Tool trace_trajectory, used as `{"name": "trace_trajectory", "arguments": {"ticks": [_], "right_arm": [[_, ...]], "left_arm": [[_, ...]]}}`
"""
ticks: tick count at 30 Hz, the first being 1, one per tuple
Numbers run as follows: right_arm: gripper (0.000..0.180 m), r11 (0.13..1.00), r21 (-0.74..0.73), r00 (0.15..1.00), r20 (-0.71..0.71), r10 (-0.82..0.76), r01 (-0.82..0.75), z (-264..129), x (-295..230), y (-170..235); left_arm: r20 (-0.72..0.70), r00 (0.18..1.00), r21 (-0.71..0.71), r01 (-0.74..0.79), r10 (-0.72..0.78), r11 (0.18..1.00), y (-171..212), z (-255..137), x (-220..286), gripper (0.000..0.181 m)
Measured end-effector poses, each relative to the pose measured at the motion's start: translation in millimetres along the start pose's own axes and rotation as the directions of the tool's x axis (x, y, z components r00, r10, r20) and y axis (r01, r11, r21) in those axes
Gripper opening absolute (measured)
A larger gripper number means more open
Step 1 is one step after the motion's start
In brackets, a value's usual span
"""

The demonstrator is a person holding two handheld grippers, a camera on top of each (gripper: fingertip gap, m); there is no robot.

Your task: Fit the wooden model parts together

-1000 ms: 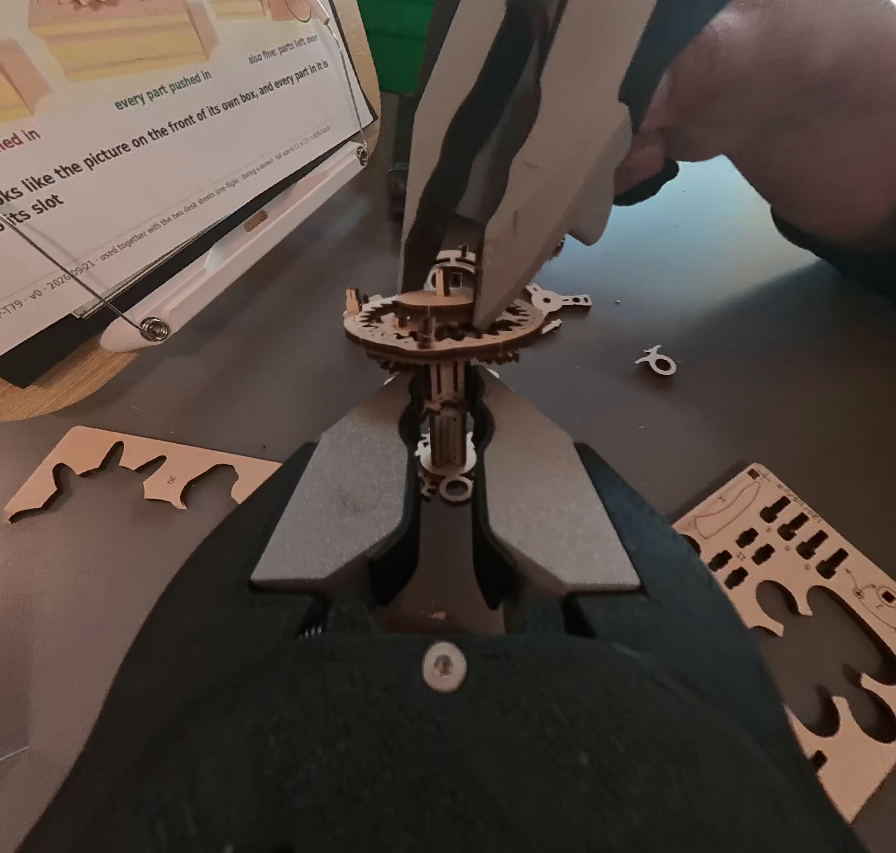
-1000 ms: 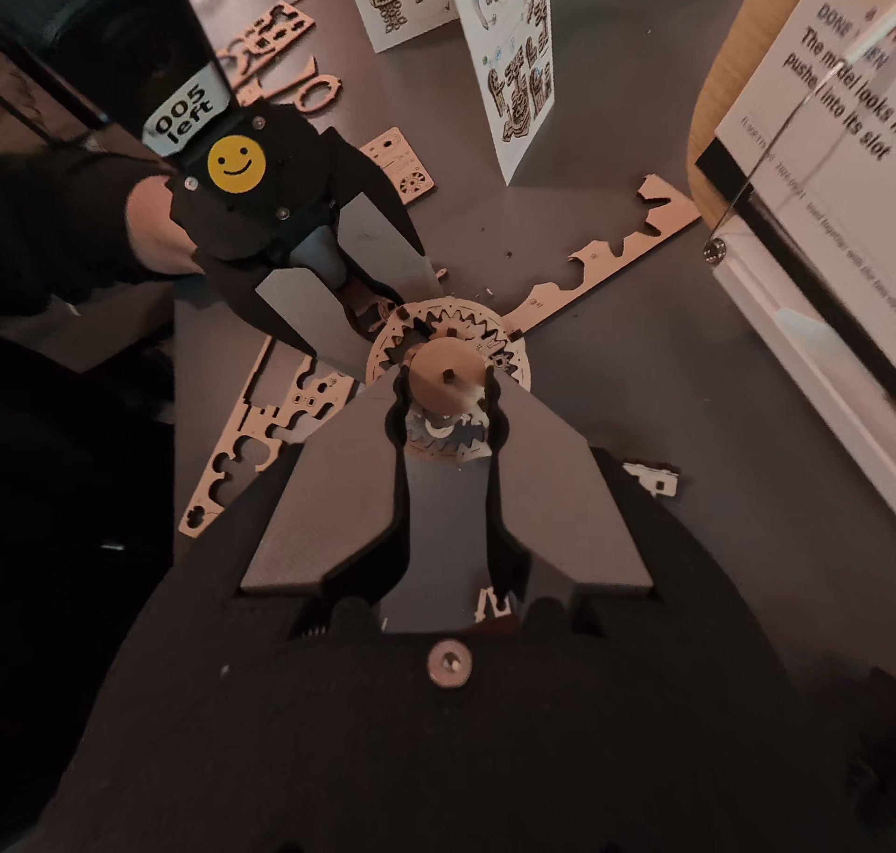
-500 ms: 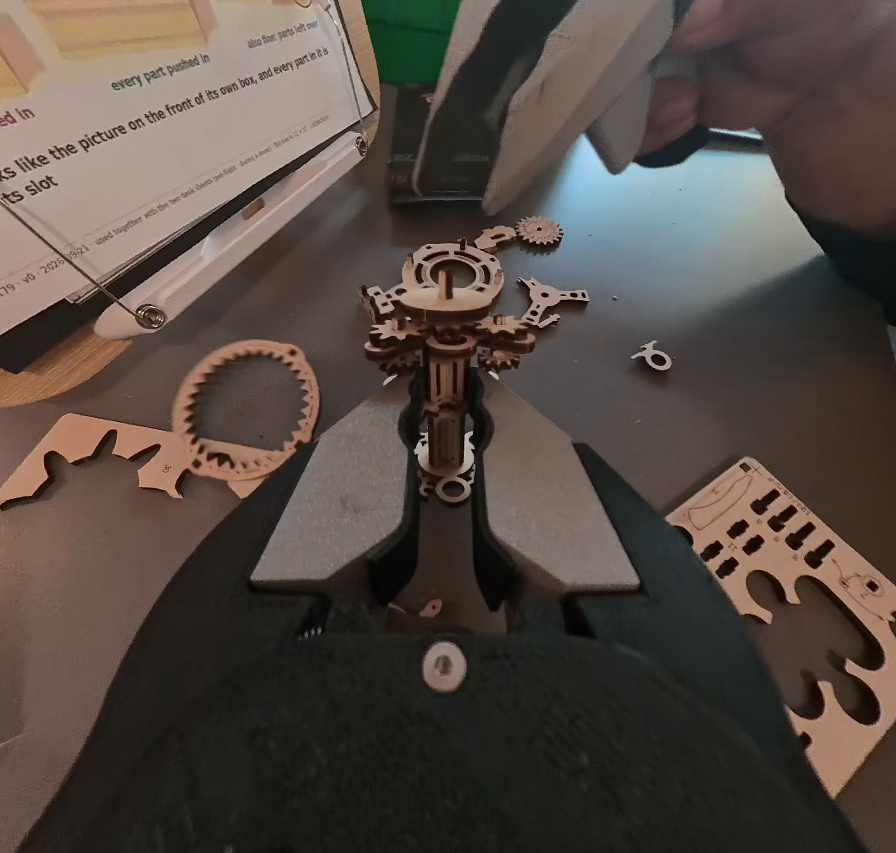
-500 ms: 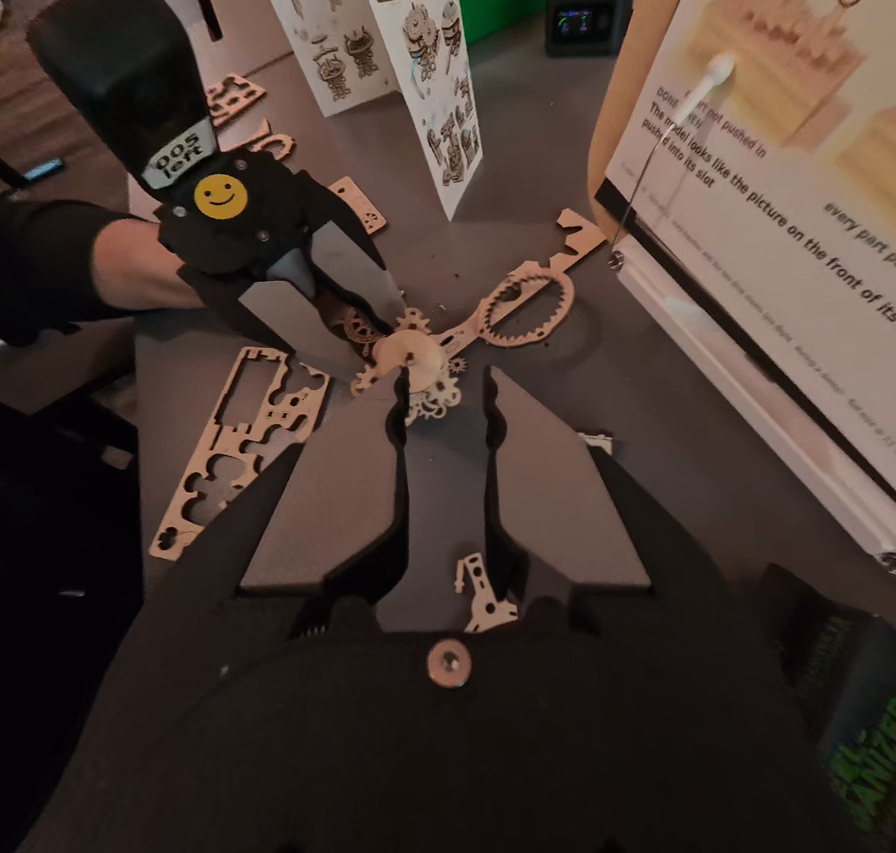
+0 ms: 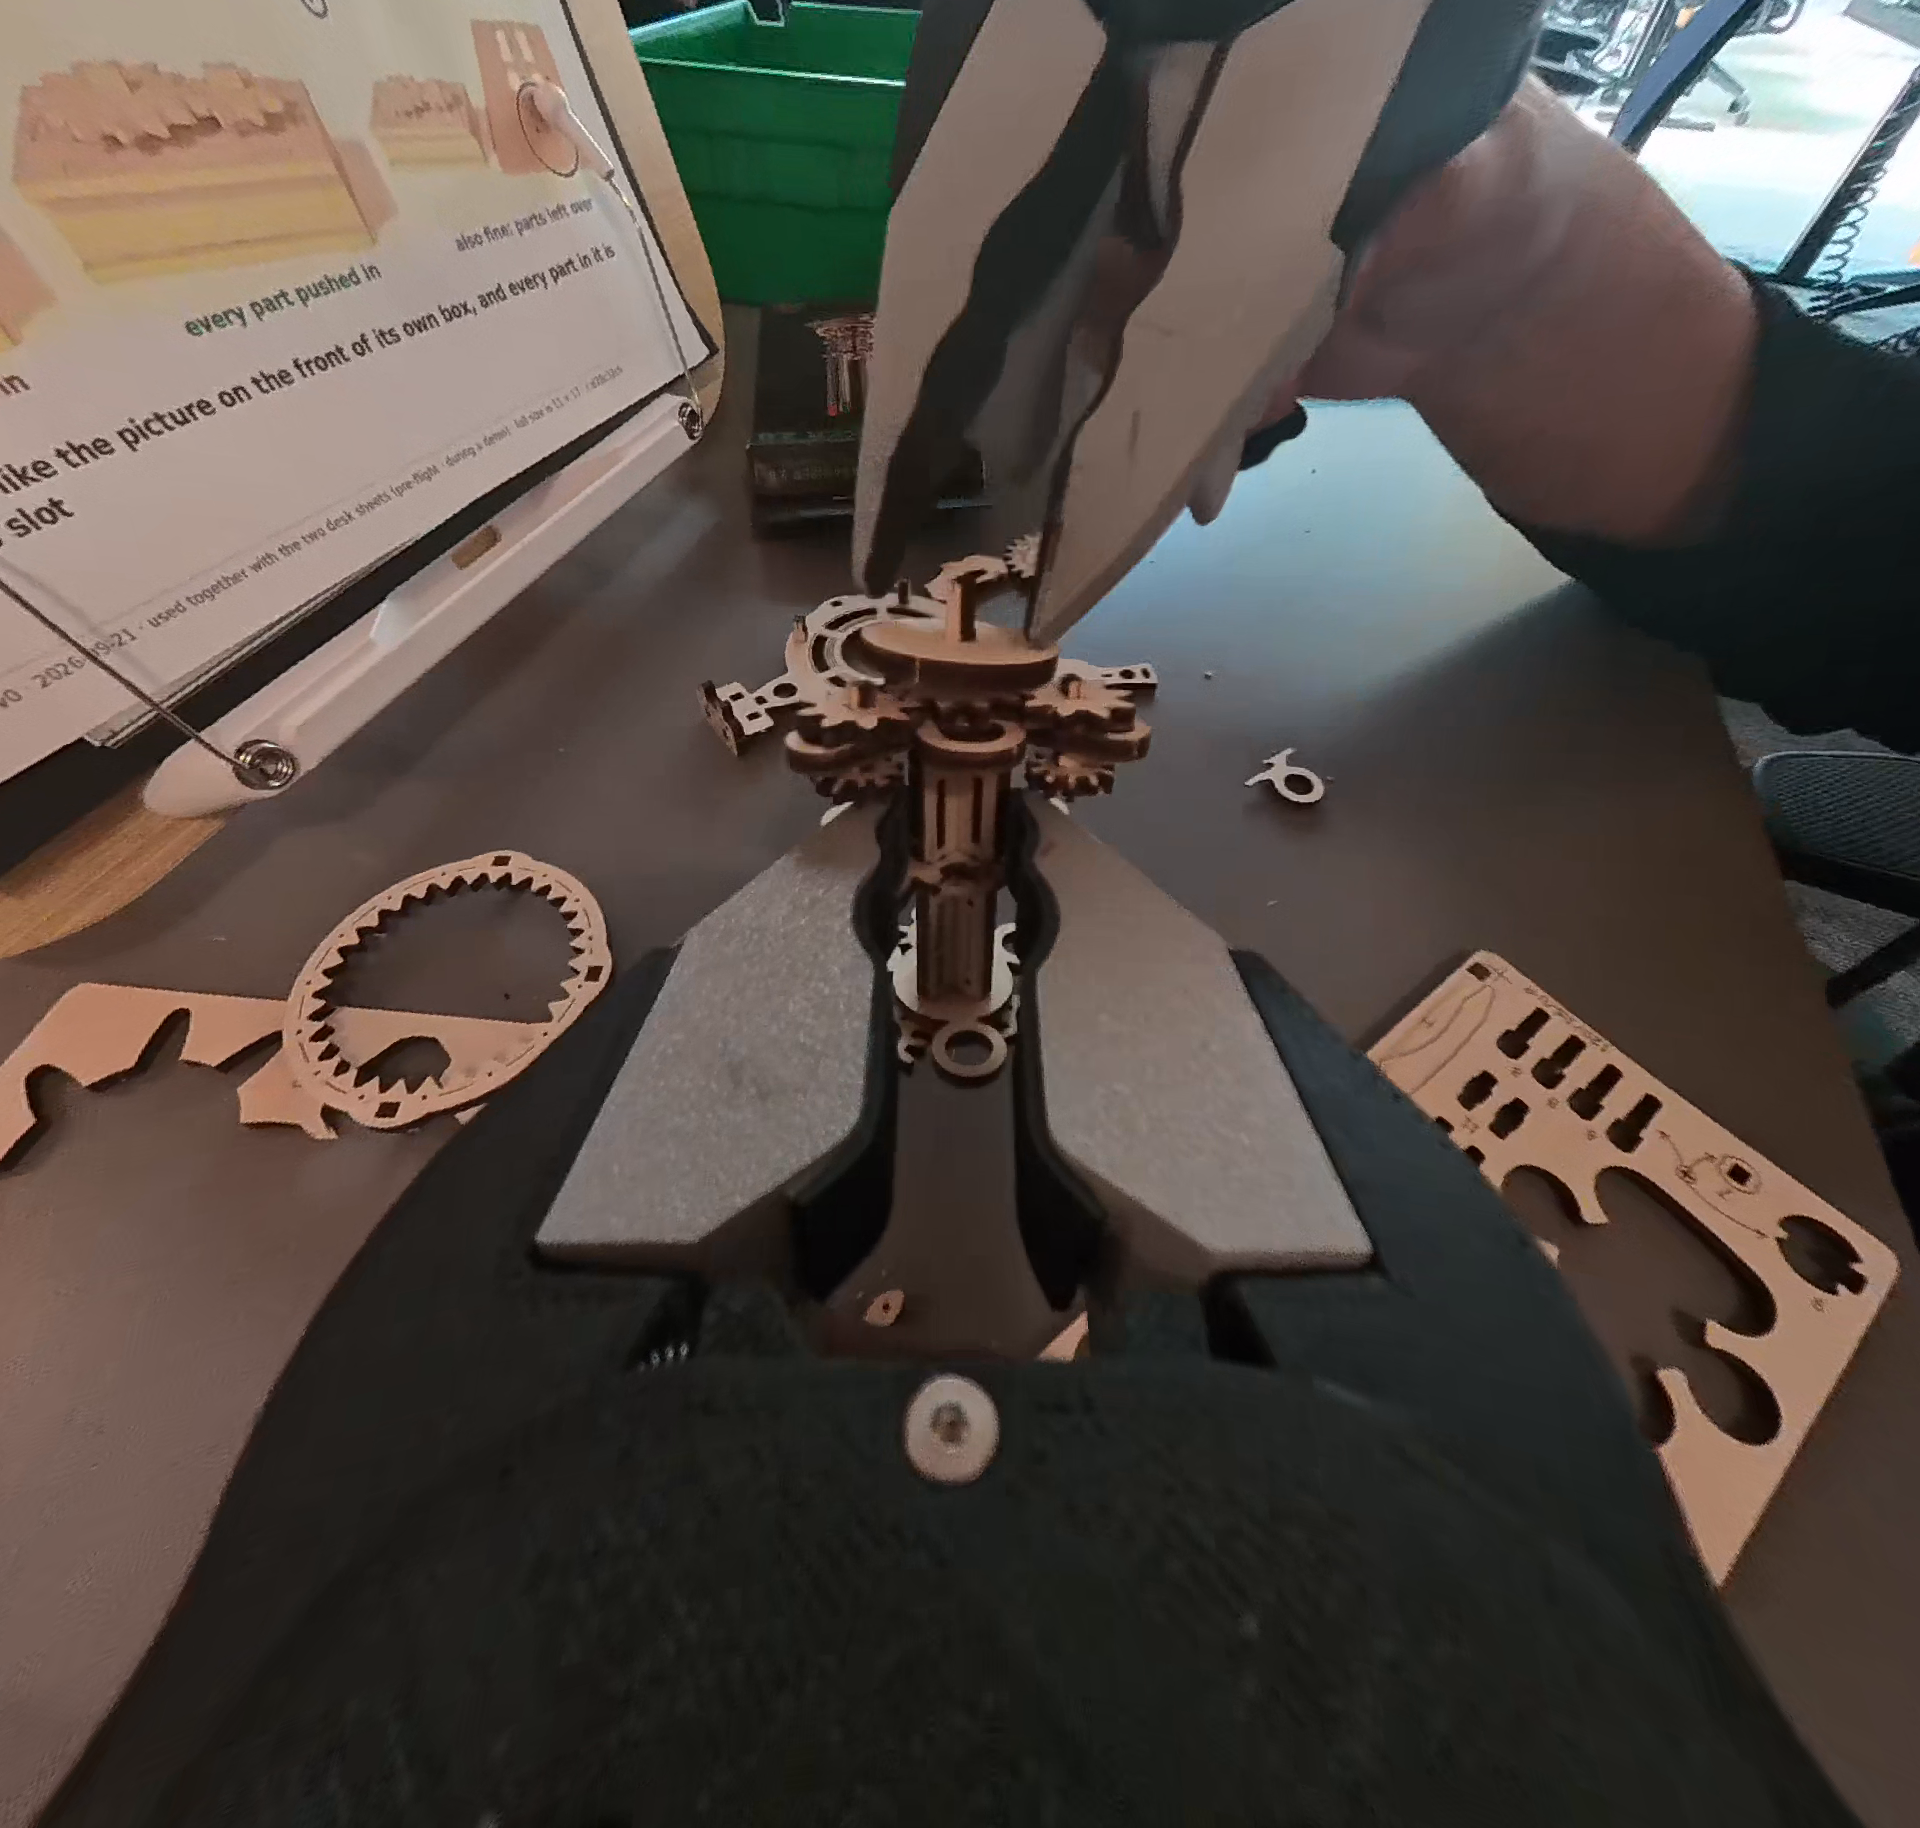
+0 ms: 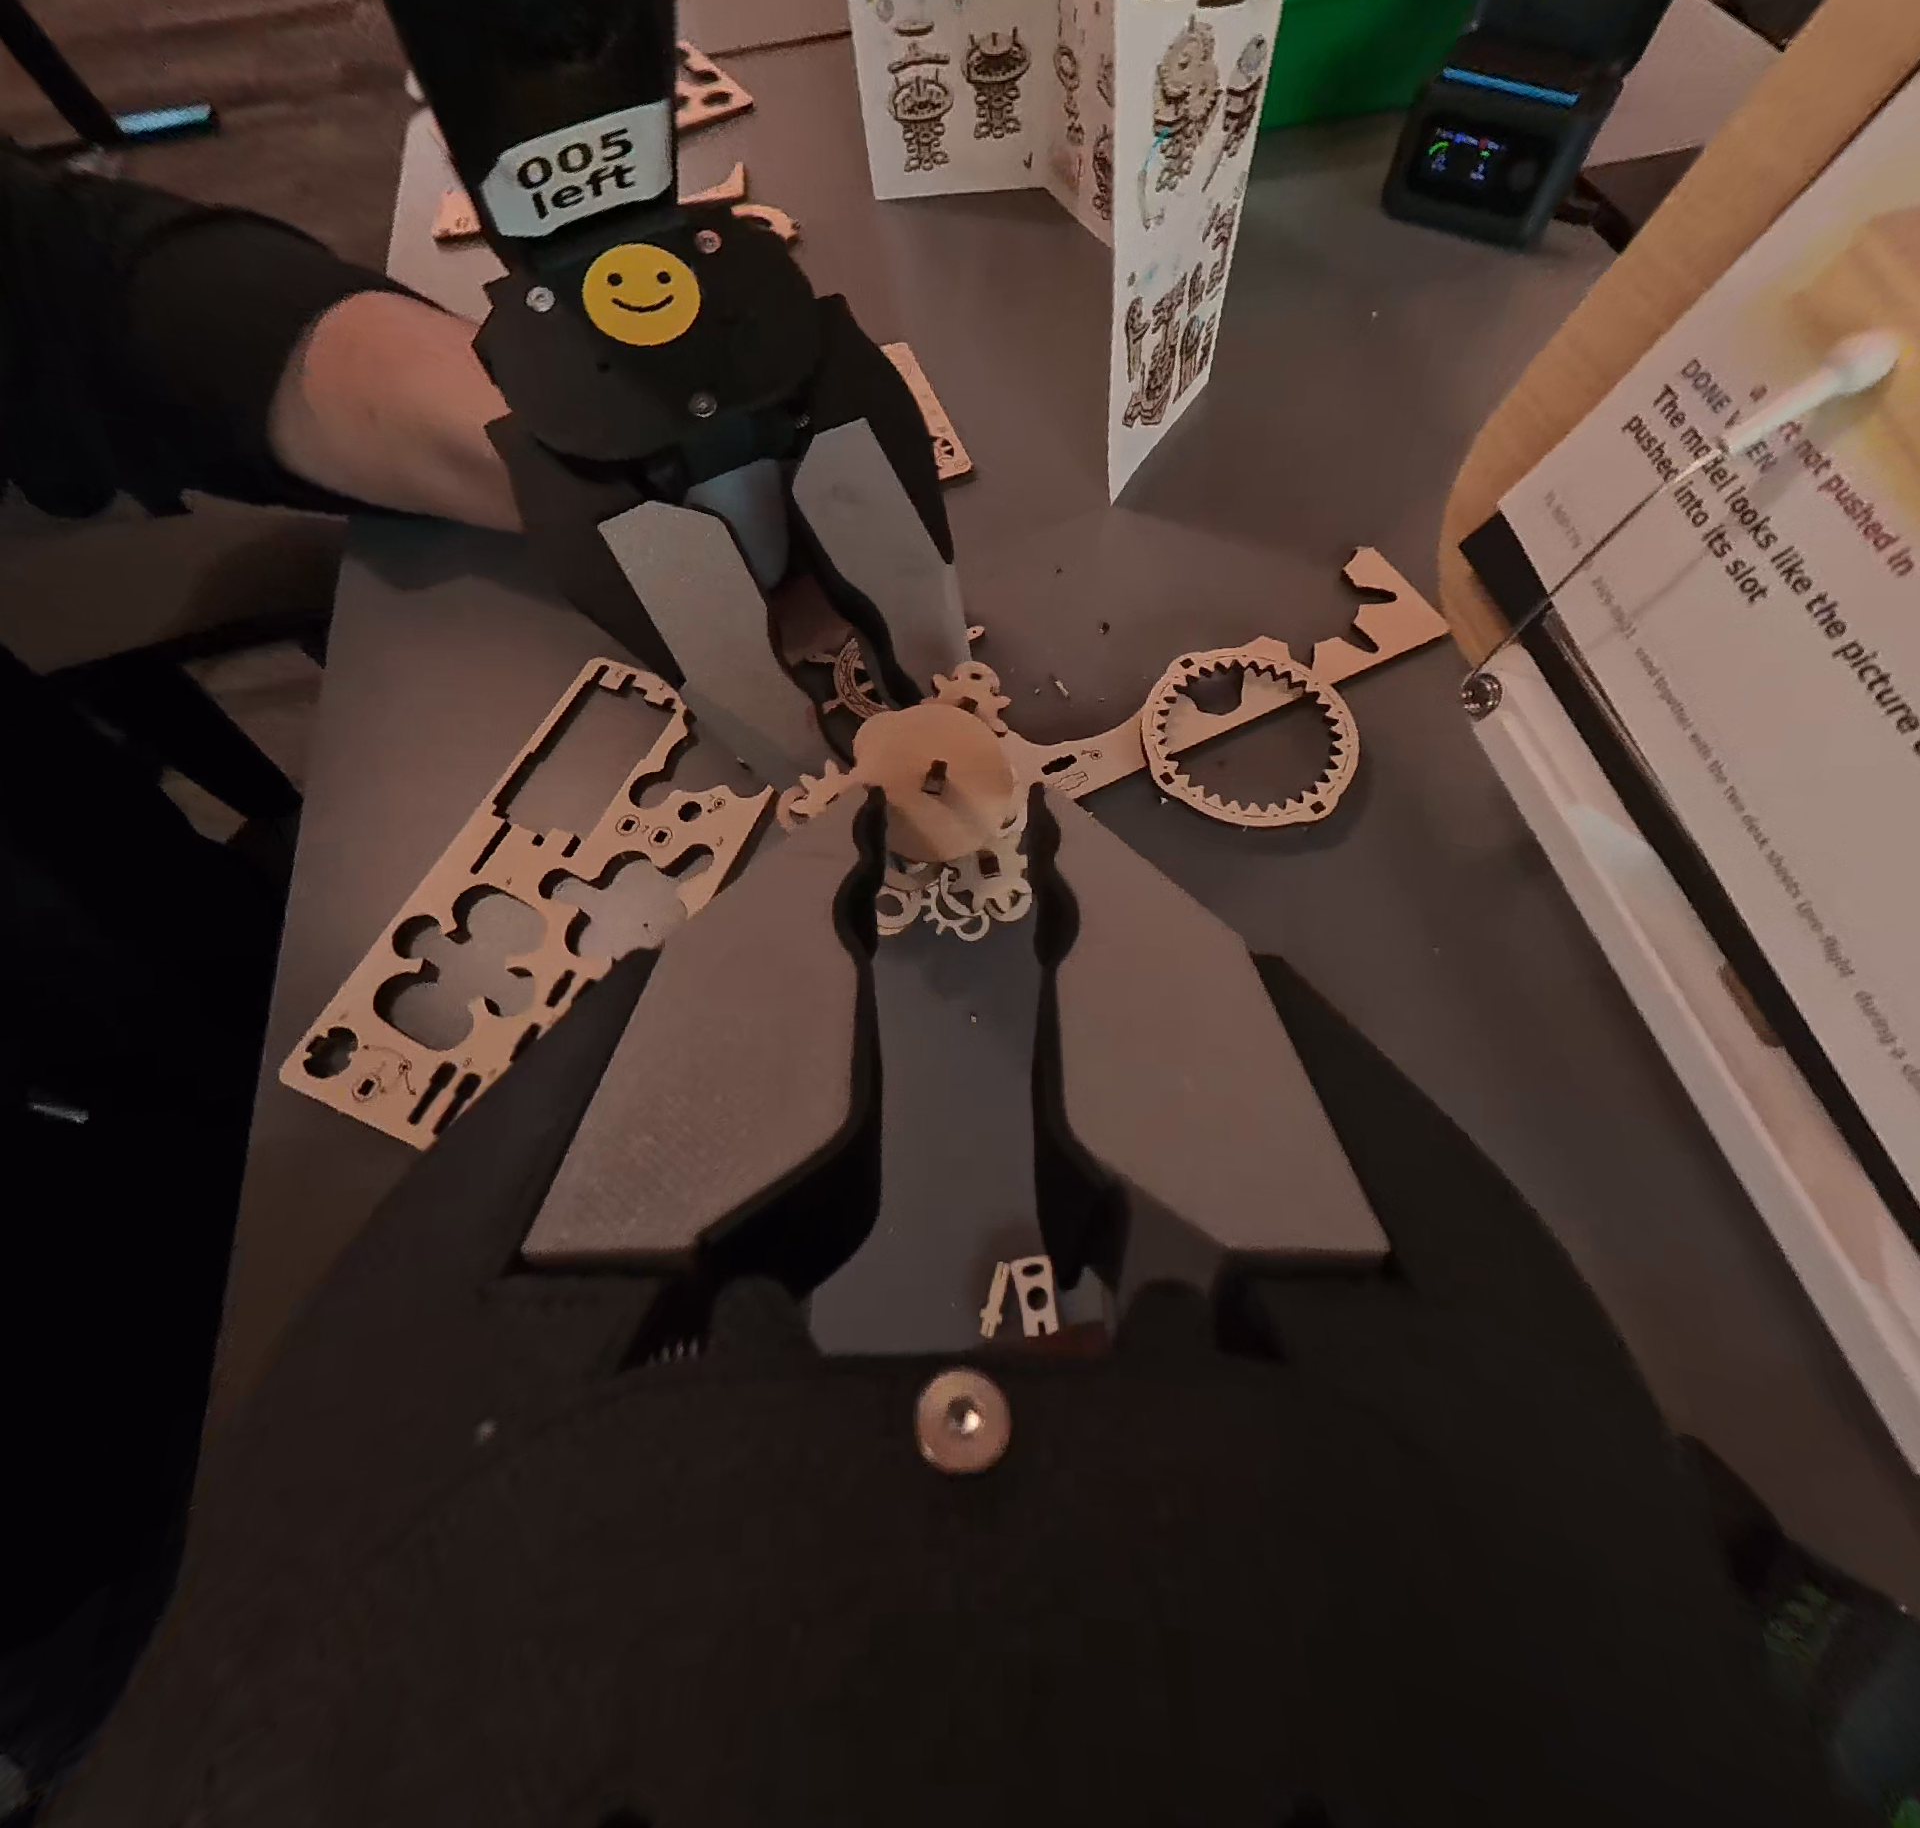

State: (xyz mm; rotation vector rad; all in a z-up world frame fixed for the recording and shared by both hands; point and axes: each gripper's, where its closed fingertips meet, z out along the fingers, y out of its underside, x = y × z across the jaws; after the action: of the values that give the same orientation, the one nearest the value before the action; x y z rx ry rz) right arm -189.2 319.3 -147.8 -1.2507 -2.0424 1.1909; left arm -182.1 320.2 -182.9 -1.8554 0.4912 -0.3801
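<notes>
Wooden model (image 5: 956, 729) — slotted column under stacked gears and a round cap, held upright over the table (image 5: 1455, 739) by the left gripper (image 5: 951, 864), jaws clamped on the column. Right gripper (image 5: 961, 583) — jaws slightly parted around the cap, nothing clearly held. Ring gear (image 5: 447, 989) lies unfitted; seating it is judged next.

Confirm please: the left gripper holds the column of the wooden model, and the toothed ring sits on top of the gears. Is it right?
Not quite. The left gripper does hold the column of the wooden model, but the toothed ring lies on the table, partly over a cut-out sheet. The left wrist view shows it.
</notes>
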Motion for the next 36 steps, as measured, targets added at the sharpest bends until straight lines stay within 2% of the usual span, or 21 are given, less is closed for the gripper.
{"name": "trace_trajectory", "arguments": {"ticks": [9,16,21,24,25,26,27,29,30,34,36], "right_arm": [[0.03,0.992,-0.038,0.991,0.053,-0.122,0.124,-4,-12,10],[0.032,0.975,-0.009,0.967,0.135,-0.218,0.221,-4,-24,12],[0.026,0.973,0.038,0.951,0.202,-0.232,0.229,-7,-32,12],[0.026,0.974,0.032,0.956,0.187,-0.228,0.226,-7,-28,11],[0.024,0.972,0.028,0.957,0.172,-0.233,0.232,-8,-26,11],[0.0,0.97,0.059,0.956,0.162,-0.244,0.237,-12,-26,5],[0.0,0.964,0.13,0.965,0.091,-0.245,0.232,-23,-17,-9],[0.0,0.942,0.27,0.97,0.078,-0.23,0.201,-54,-16,-32],[0.0,0.938,0.294,0.973,0.081,-0.217,0.185,-64,-16,-36],[0.0,0.972,0.223,0.997,0.007,-0.074,0.07,-59,6,-23],[0.023,0.99,0.144,1.0,-0.026,0.009,-0.005,-45,12,-17]], "left_arm": [[-0.079,0.996,0.005,0.027,-0.026,1.0,-1,1,12,0.015],[-0.174,0.984,-0.021,0.018,-0.021,1.0,2,1,28,0.015],[-0.205,0.979,-0.013,0.001,-0.004,1.0,1,-1,34,0.015],[-0.191,0.981,-0.003,0.021,-0.021,1.0,0,0,31,0.015],[-0.177,0.984,-0.006,0.032,-0.032,0.999,0,0,29,0.015],[-0.148,0.988,-0.026,0.045,-0.048,0.999,3,1,24,0.015],[-0.138,0.989,-0.06,0.051,-0.059,0.997,8,1,20,0.014],[-0.147,0.988,-0.031,0.052,-0.056,0.998,4,-2,21,0.014],[-0.156,0.986,-0.02,0.051,-0.053,0.999,3,-2,23,0.014],[-0.128,0.989,-0.024,0.071,-0.074,0.997,3,0,18,0.015],[-0.081,0.993,-0.018,0.084,-0.086,0.996,2,0,11,0.015]]}}
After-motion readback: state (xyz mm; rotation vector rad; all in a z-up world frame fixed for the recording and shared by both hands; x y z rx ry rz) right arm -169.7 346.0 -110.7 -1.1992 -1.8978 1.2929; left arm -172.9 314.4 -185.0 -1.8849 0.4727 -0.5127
